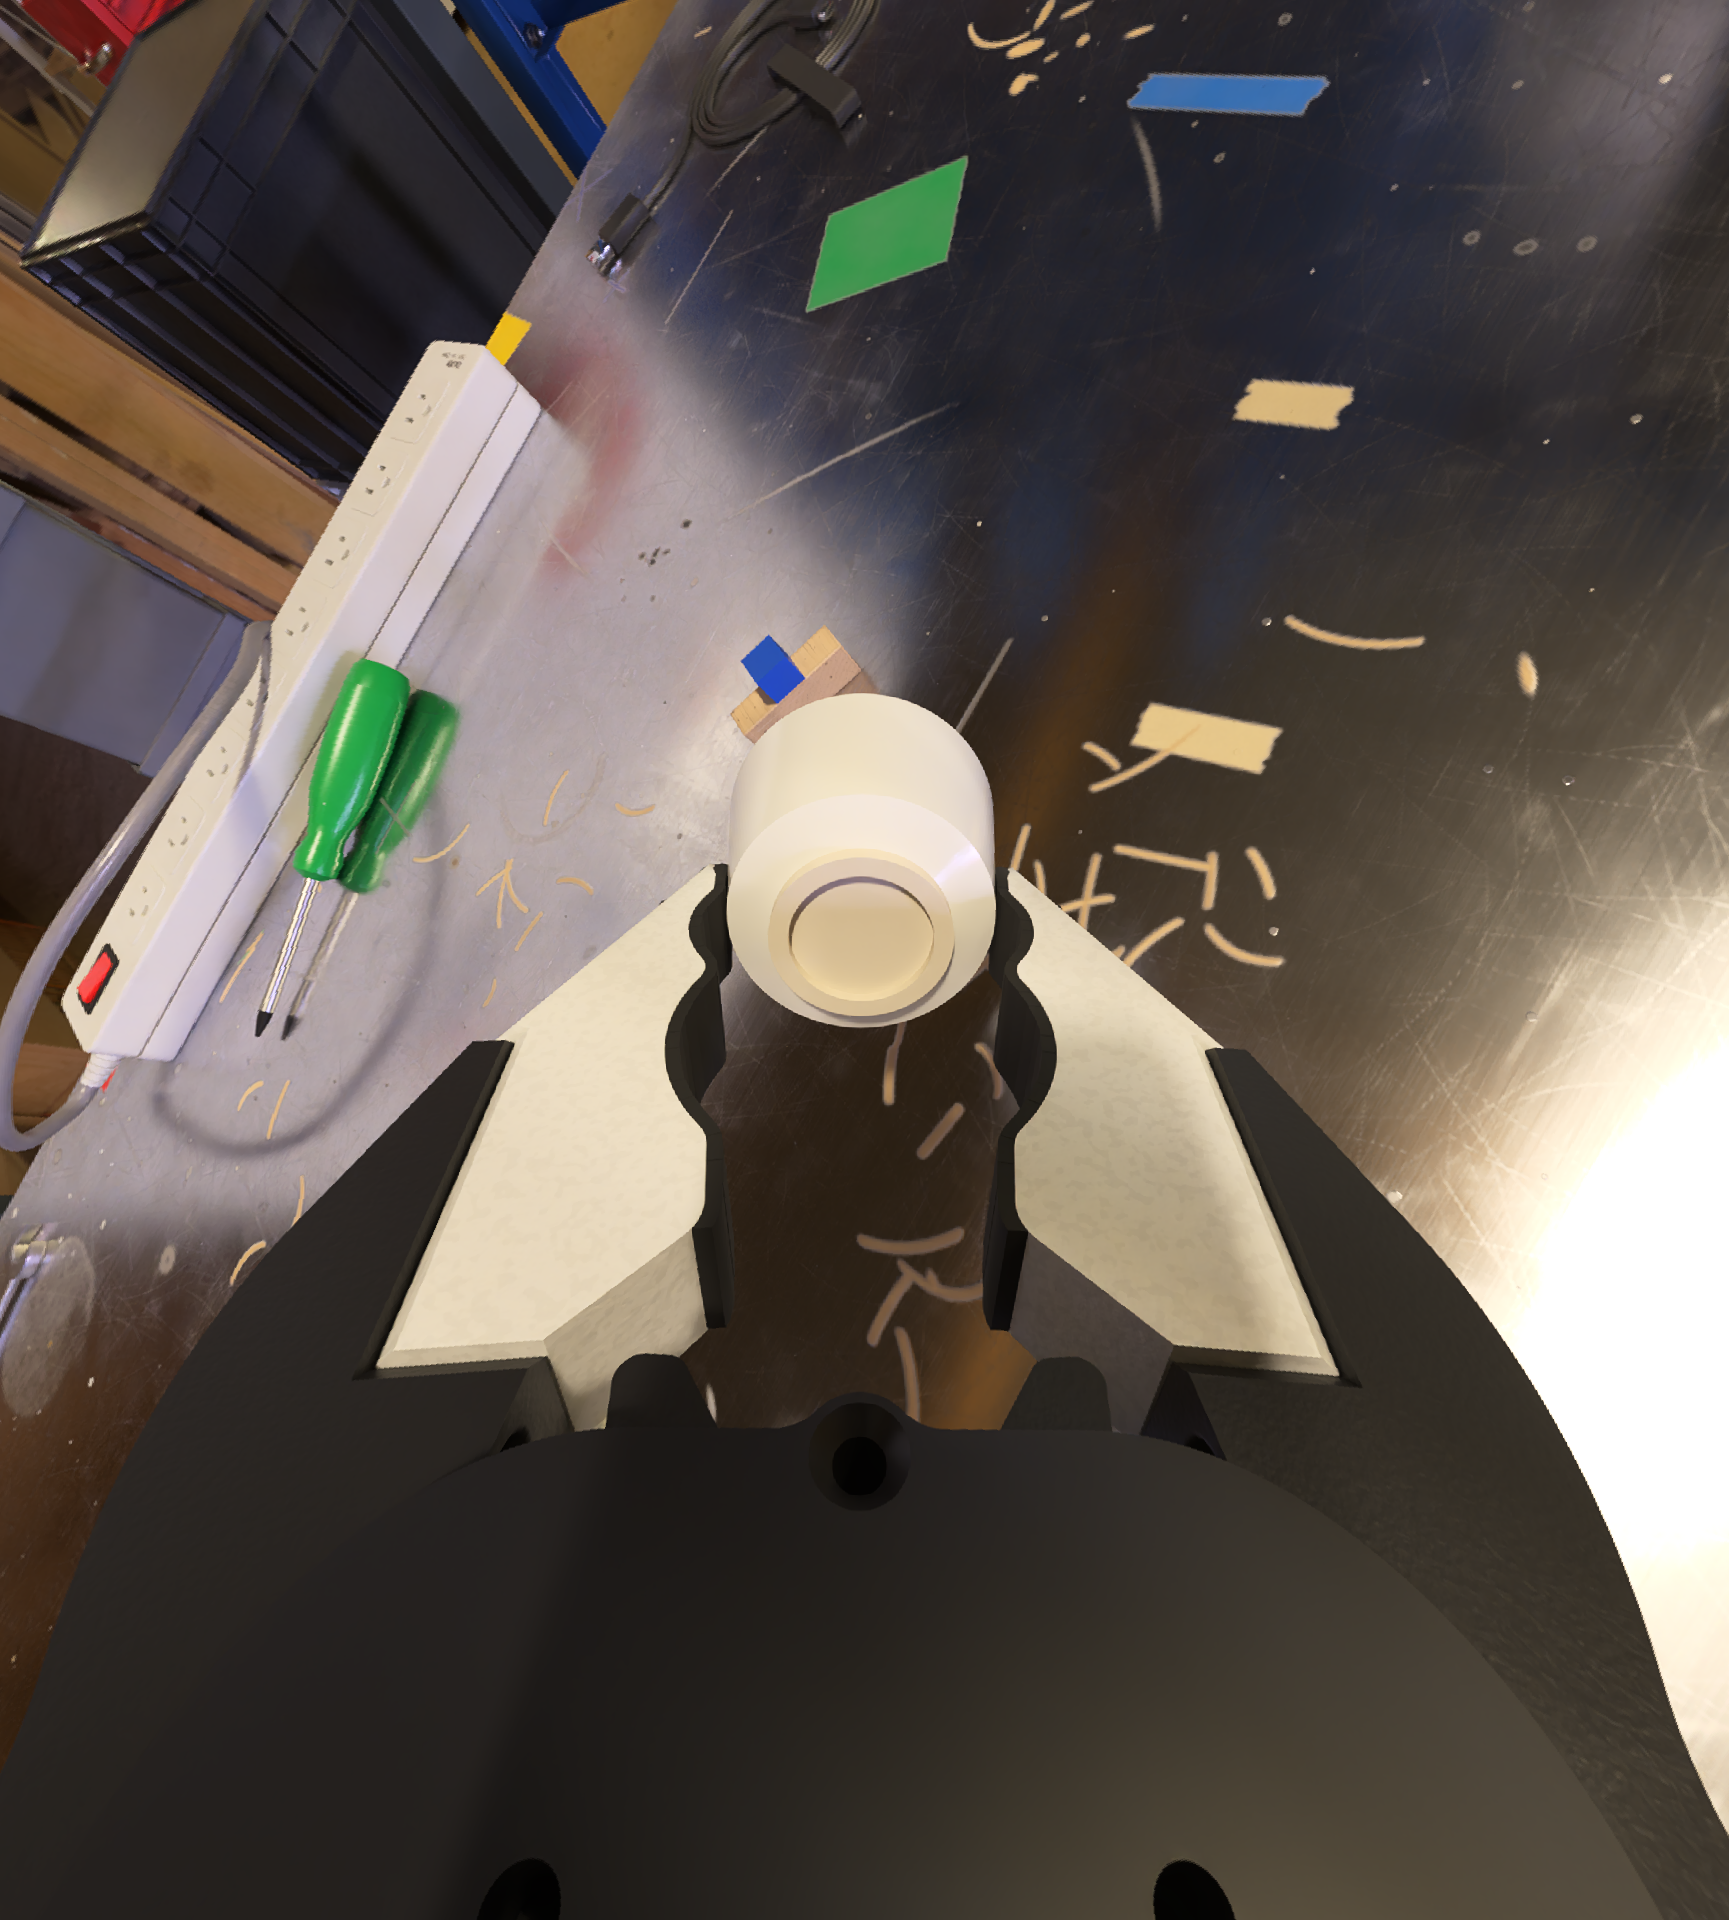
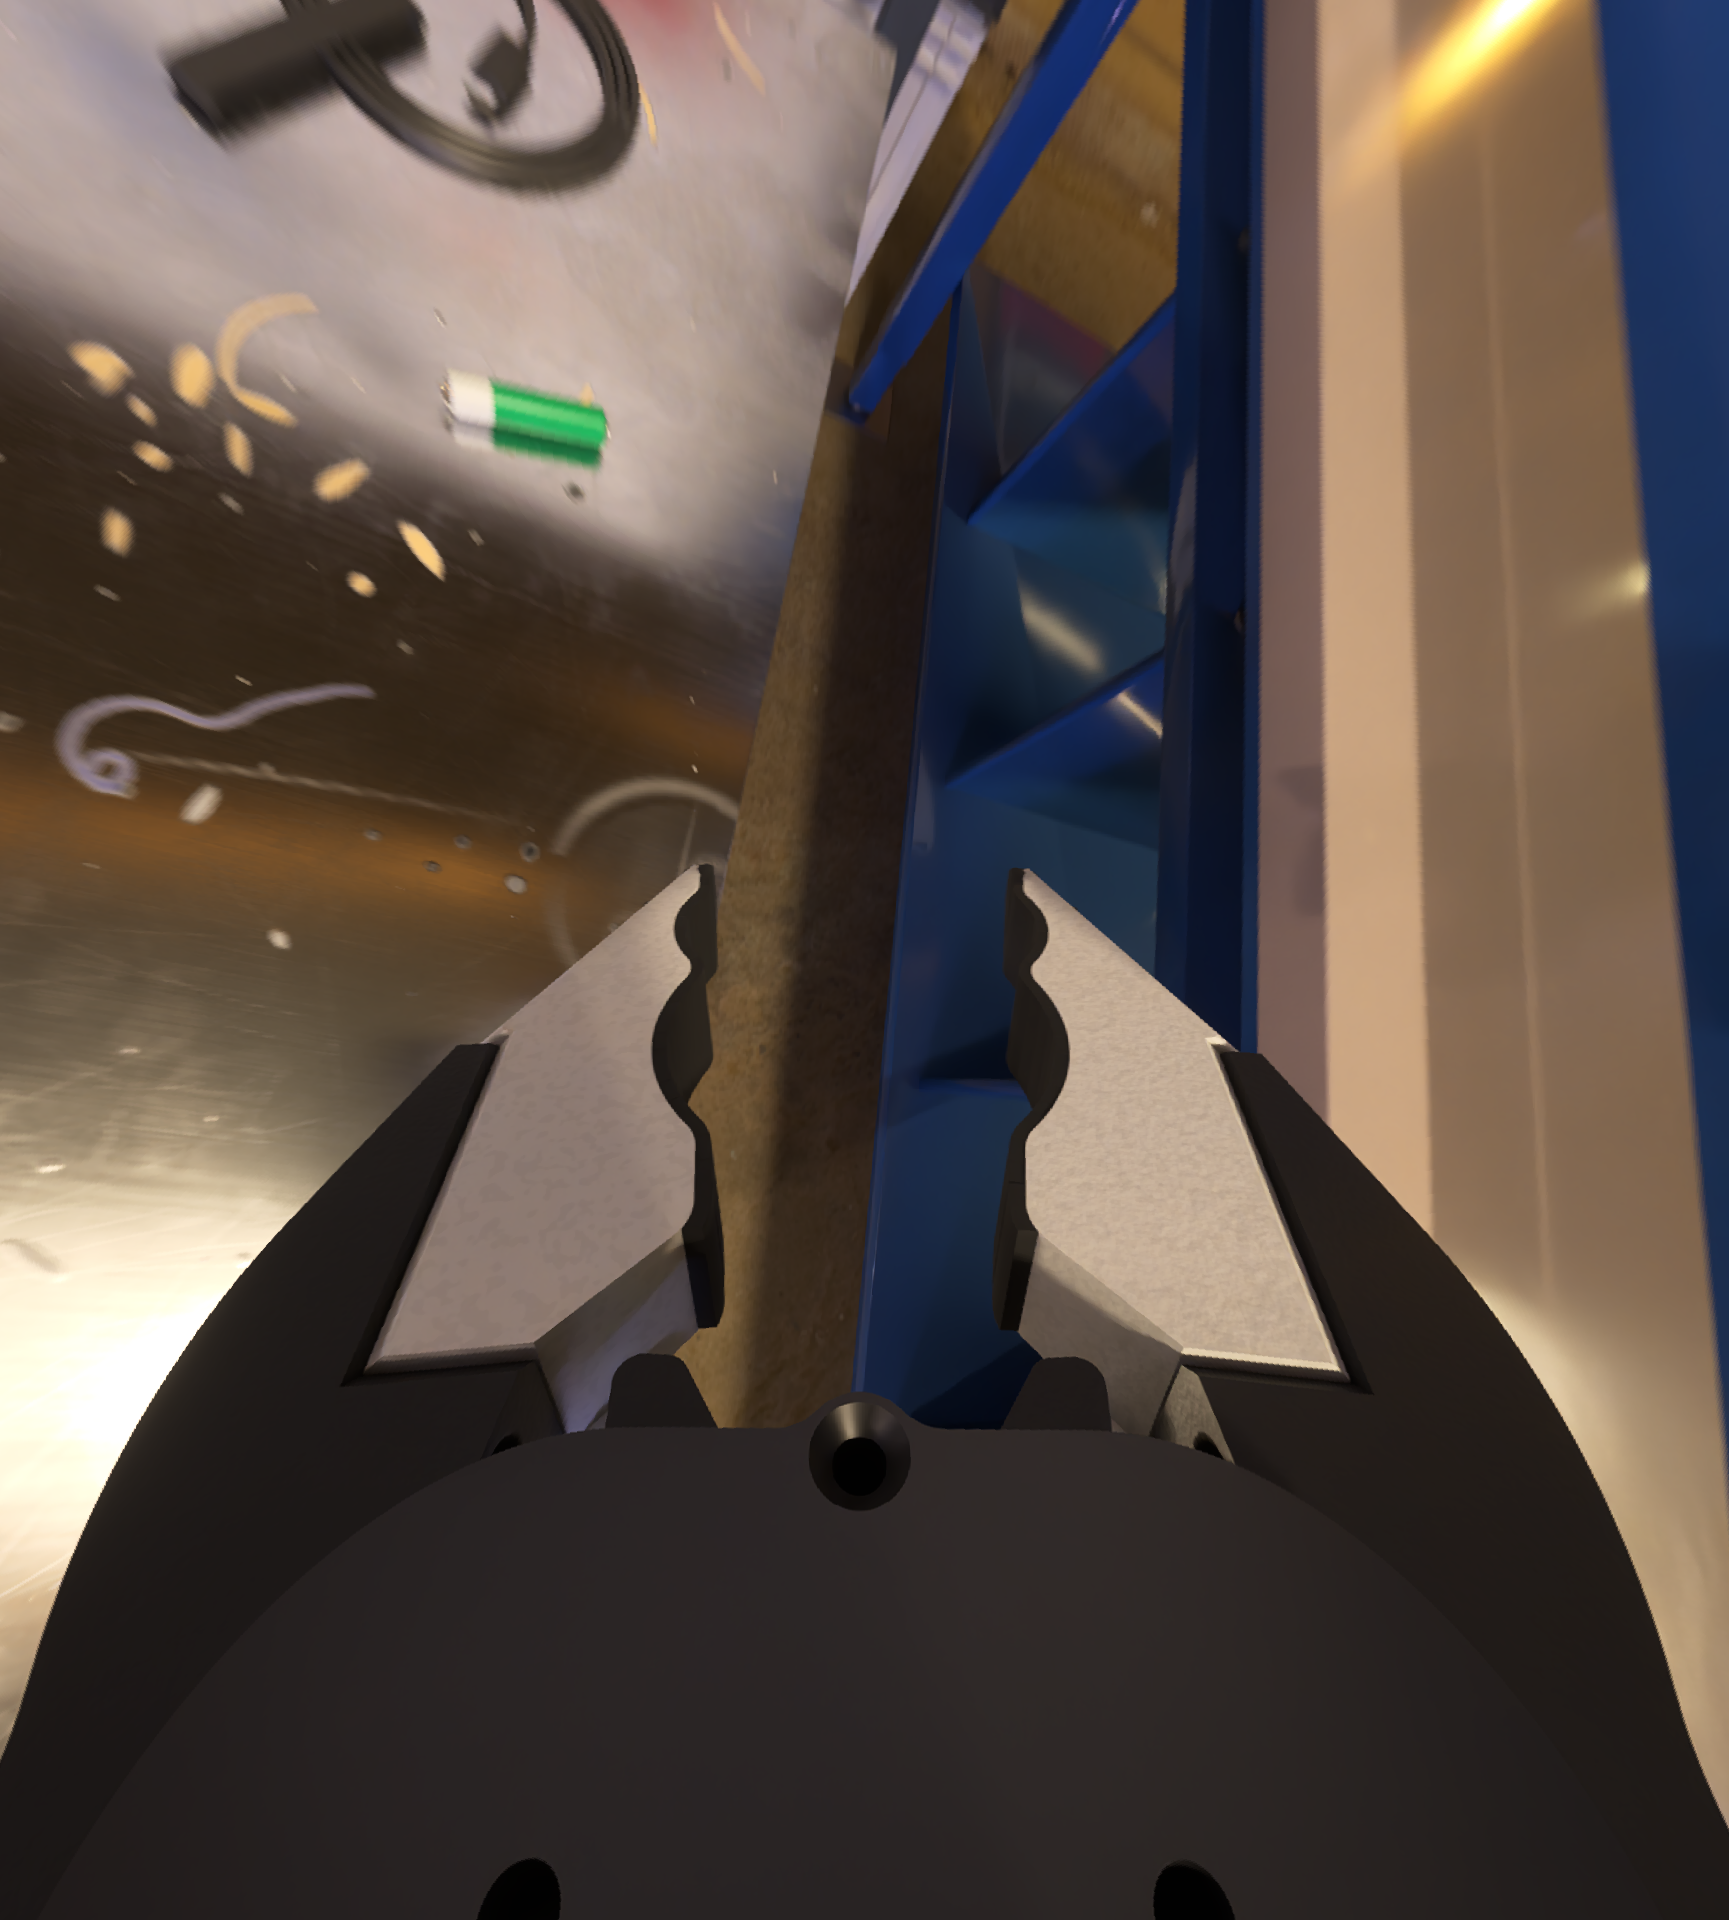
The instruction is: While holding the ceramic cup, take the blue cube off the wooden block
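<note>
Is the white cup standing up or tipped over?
Tipped sideways. The ceramic cup is clamped in the left gripper, its round base facing the camera.

Ceramic cup (image 1: 860,862) hides wooden block (image 1: 818,675) partly; contact perhaps unclear.

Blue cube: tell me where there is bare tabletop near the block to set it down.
The blue cube sits on the block, just beyond the cup in the left gripper. The bare strip left of the block, toward the screwdriver, is free. The table edge by the power strip is crowded. The right gripper is empty.
</note>
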Tool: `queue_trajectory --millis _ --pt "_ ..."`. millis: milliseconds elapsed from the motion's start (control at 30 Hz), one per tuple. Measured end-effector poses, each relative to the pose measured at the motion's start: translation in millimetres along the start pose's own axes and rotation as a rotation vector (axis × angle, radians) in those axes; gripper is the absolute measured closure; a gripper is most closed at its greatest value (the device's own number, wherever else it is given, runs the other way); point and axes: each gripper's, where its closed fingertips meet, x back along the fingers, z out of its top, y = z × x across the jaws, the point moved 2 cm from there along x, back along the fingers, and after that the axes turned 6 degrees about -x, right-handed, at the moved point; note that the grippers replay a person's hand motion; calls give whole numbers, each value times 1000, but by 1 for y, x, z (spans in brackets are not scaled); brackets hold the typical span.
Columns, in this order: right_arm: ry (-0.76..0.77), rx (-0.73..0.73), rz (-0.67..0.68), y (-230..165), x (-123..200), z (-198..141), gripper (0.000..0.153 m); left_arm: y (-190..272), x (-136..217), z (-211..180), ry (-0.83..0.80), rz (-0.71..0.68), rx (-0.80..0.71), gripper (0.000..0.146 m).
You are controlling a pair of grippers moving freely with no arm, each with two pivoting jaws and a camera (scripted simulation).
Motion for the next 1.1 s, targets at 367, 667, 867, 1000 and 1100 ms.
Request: queue_trajectory --millis 367,667,867,1000,1100 --pt "202 393 542 -266 97 126 84 21 13 8 3 -14 15 96" --pt "-44 632 718 -394 0 121 78 13 19 0 23 7 13 96" --pt "-71 608 772 -407 -6 121 138 6 19 -3 41 11 34 96" --pt "-27 520 808 -398 13 131 140 3 21 -2 60 16 43 96" --pt "69 442 810 -373 38 150 140 3 22 1 72 24 44 96"
